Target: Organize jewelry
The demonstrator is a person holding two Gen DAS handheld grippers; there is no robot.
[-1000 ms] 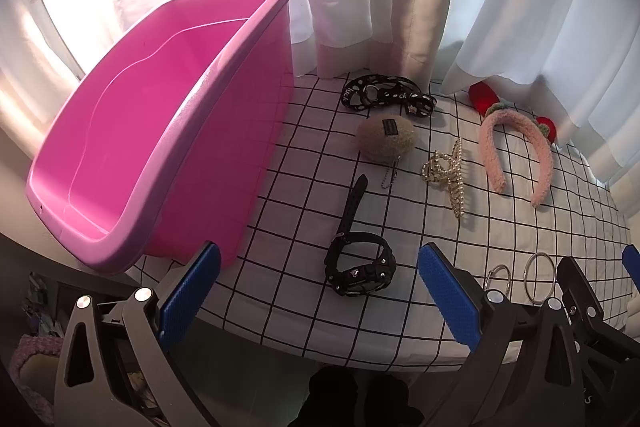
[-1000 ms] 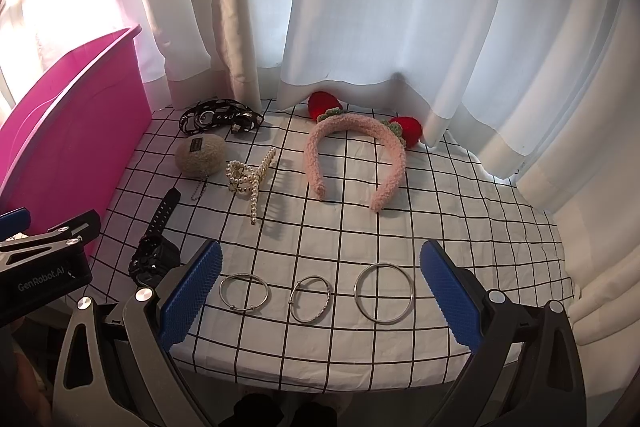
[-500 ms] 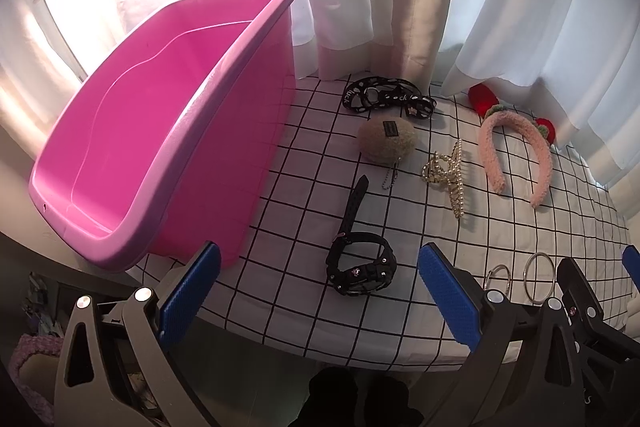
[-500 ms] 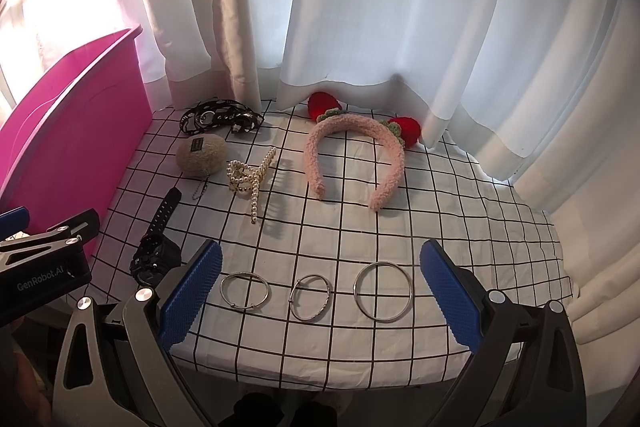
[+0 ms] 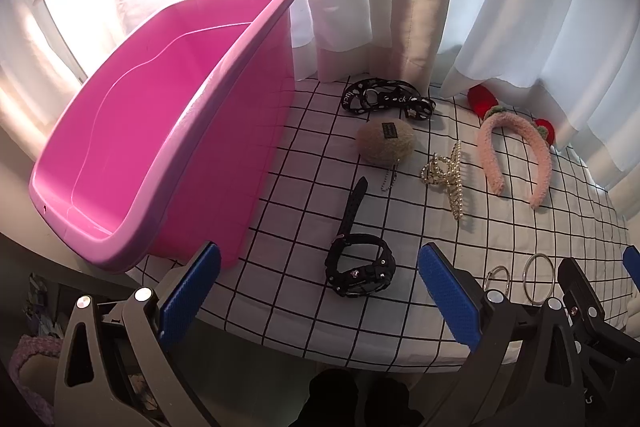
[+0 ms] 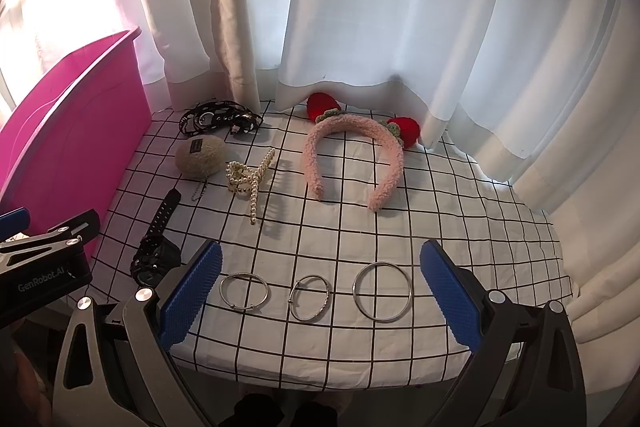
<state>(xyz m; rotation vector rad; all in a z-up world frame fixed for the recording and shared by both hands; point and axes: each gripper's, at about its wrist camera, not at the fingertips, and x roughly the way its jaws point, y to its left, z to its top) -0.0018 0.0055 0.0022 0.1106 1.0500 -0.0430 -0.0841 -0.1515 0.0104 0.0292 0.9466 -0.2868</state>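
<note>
Jewelry lies spread on the checked cloth (image 6: 460, 211) right of the pink bin (image 5: 160, 131); the black watch (image 5: 358, 255) runs its strap near-to-far. Left gripper (image 5: 320, 291) and right gripper (image 6: 320, 287) both gape, holding nothing.

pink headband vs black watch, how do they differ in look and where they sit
The pink headband is fluffy, an open arch with red strawberry trims, lying far back by the curtain. The black watch is dark and hard-looking, its strap partly looped with one end stretched out straight, lying near the front beside the pink bin. Both lie flat on the checked cloth, ungripped.
</note>
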